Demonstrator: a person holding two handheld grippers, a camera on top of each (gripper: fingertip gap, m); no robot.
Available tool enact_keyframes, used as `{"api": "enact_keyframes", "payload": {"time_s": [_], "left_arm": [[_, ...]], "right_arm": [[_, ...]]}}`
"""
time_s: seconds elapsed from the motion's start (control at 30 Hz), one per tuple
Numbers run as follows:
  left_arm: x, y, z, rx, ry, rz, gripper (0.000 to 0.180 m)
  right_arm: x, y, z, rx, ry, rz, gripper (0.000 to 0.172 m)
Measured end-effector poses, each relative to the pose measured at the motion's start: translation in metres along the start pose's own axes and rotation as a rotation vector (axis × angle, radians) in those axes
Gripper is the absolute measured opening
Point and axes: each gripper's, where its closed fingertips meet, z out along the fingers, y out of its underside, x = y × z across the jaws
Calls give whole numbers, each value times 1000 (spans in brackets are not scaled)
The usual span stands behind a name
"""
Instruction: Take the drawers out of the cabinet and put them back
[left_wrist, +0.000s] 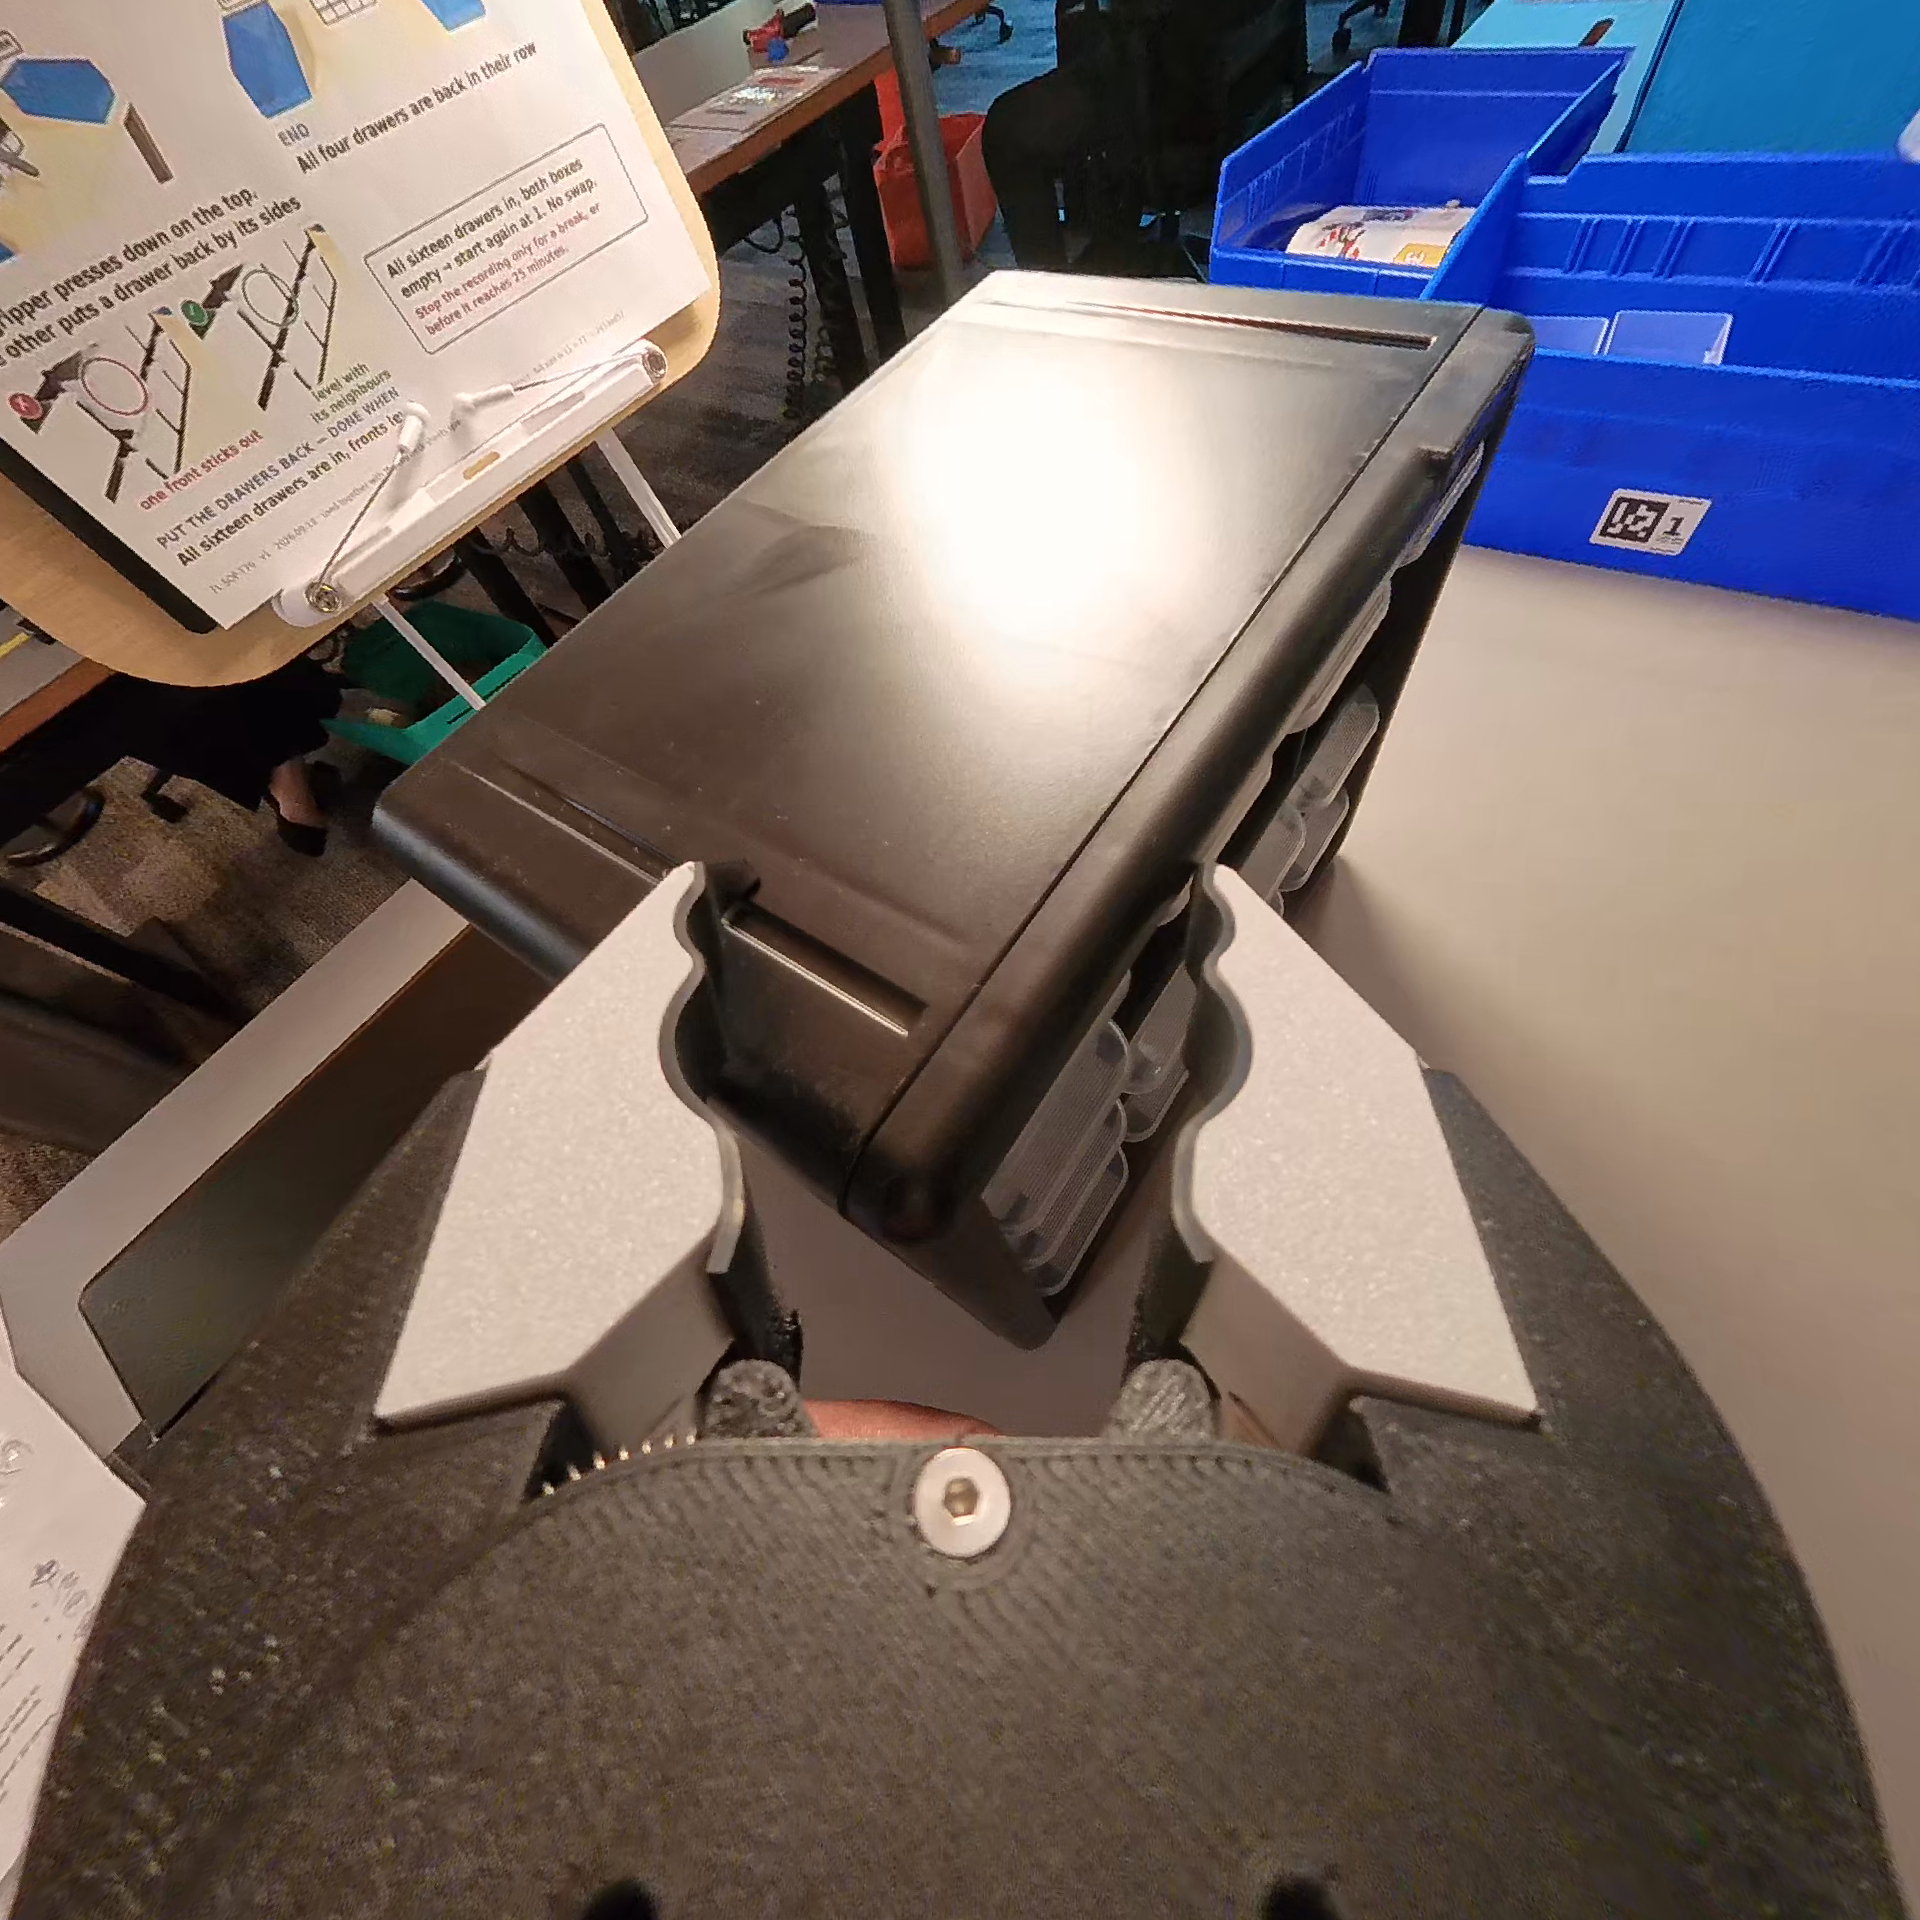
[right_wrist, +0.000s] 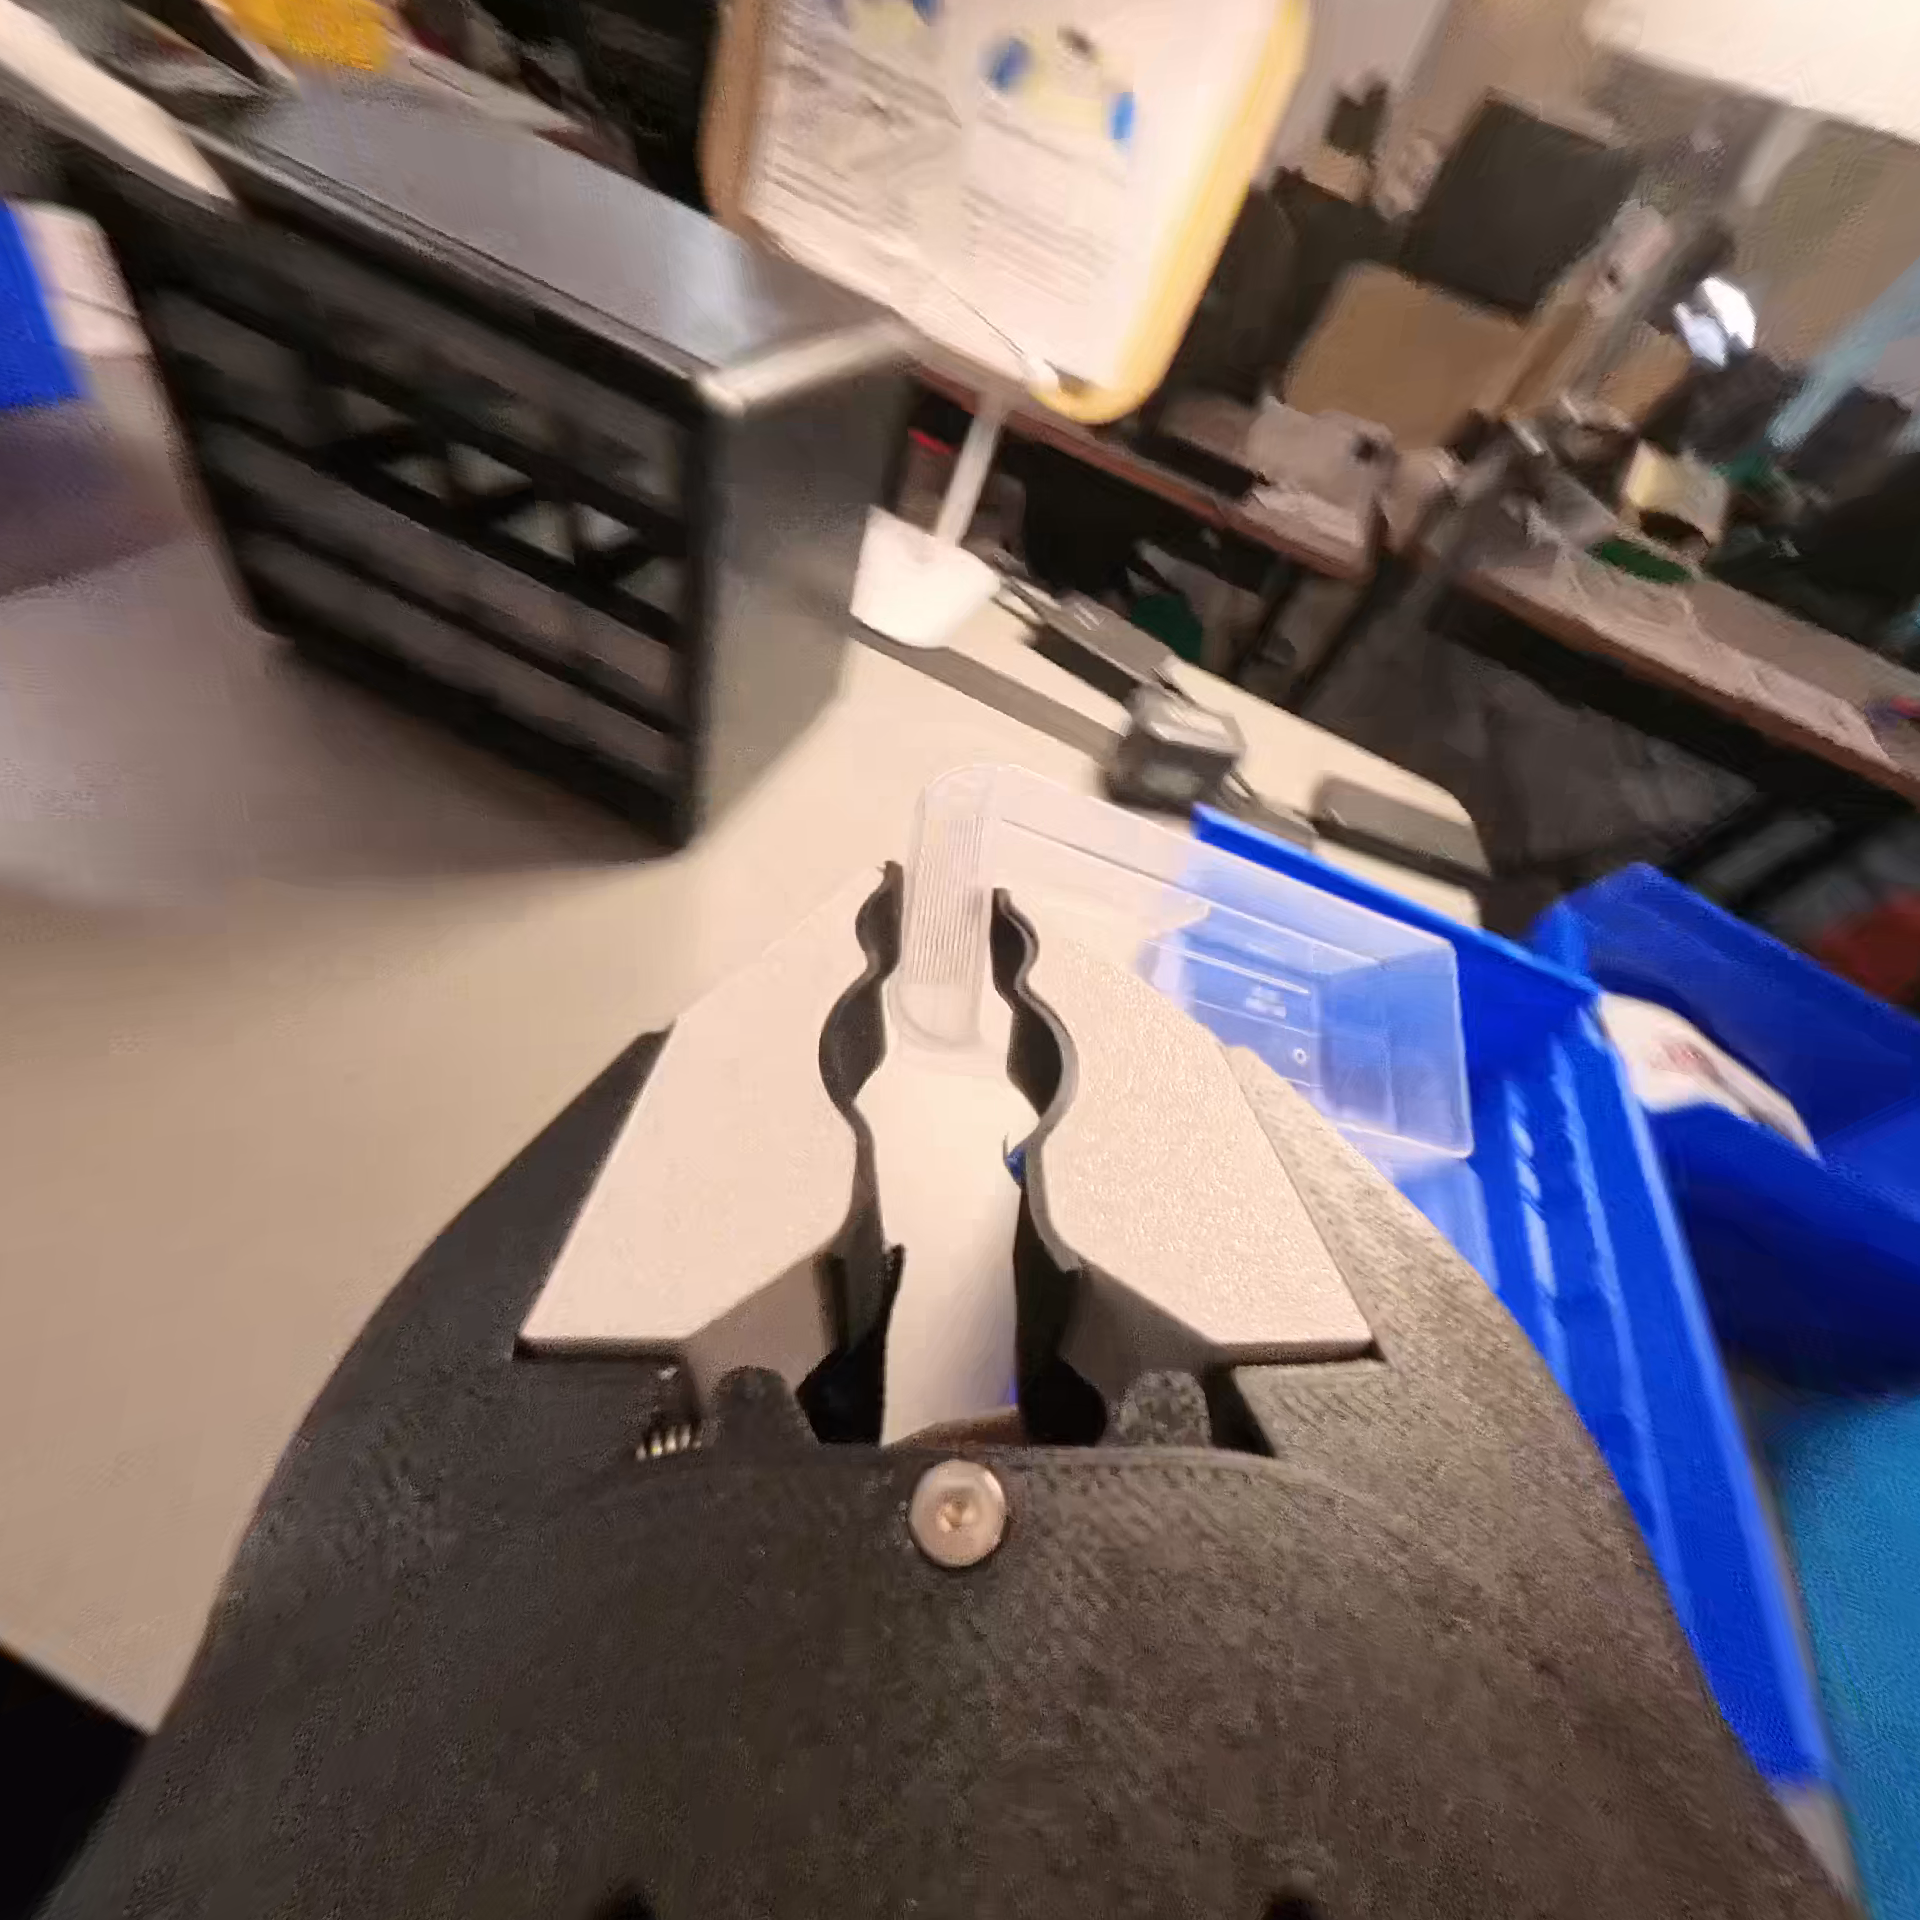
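The black cabinet (left_wrist: 987, 582) stands on the grey table (left_wrist: 1642, 883), with clear drawers (left_wrist: 1070, 1143) in its front. My left gripper (left_wrist: 951, 878) is open, and its fingers straddle the cabinet's near top corner without closing on it. In the right wrist view the cabinet (right_wrist: 436, 468) is blurred at the upper left, with several empty slots. My right gripper (right_wrist: 940, 883) is shut on the ribbed handle tab (right_wrist: 940, 925) of a clear plastic drawer (right_wrist: 1247, 956). It holds the drawer above the table (right_wrist: 260, 987), at the edge of a blue bin (right_wrist: 1662, 1143).
Blue bins (left_wrist: 1714, 416) stand behind and right of the cabinet, with clear drawers inside. An instruction board (left_wrist: 312, 260) on a white stand rises at the left, and also shows in the right wrist view (right_wrist: 1018, 187). Office desks lie beyond the table edge.
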Motion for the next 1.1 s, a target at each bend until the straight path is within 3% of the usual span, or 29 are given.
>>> {"api": "enact_keyframes", "payload": {"time_s": [0.13, 0.3, 0.53, 0.63, 0.73, 0.87, 1.0, 1.1], "left_arm": [[0, 0, 0, -1, -1, 1, 90], [0, 0, 0, -4, -5, 2, 90], [0, 0, 1, -9, -11, 6, 91], [0, 0, 1, -11, -13, 8, 91], [0, 0, 1, -12, -13, 9, 91], [0, 0, 1, -11, -12, 9, 91], [0, 0, 1, -8, -10, 8, 91], [0, 0, 1, -8, -10, 8, 91]], "right_arm": [[71, 69, 5, -192, 100, 94, 18], [91, 146, 32, -366, 63, 171, 18], [88, 185, 66, -531, 25, 6, 19], [91, 188, 70, -561, 38, -34, 20], [95, 180, 66, -516, 54, -11, 32], [103, 164, 49, -426, 95, 52, 35], [105, 124, 21, -271, 159, 105, 34], [83, 84, 6, -133, 138, 156, 33]]}}
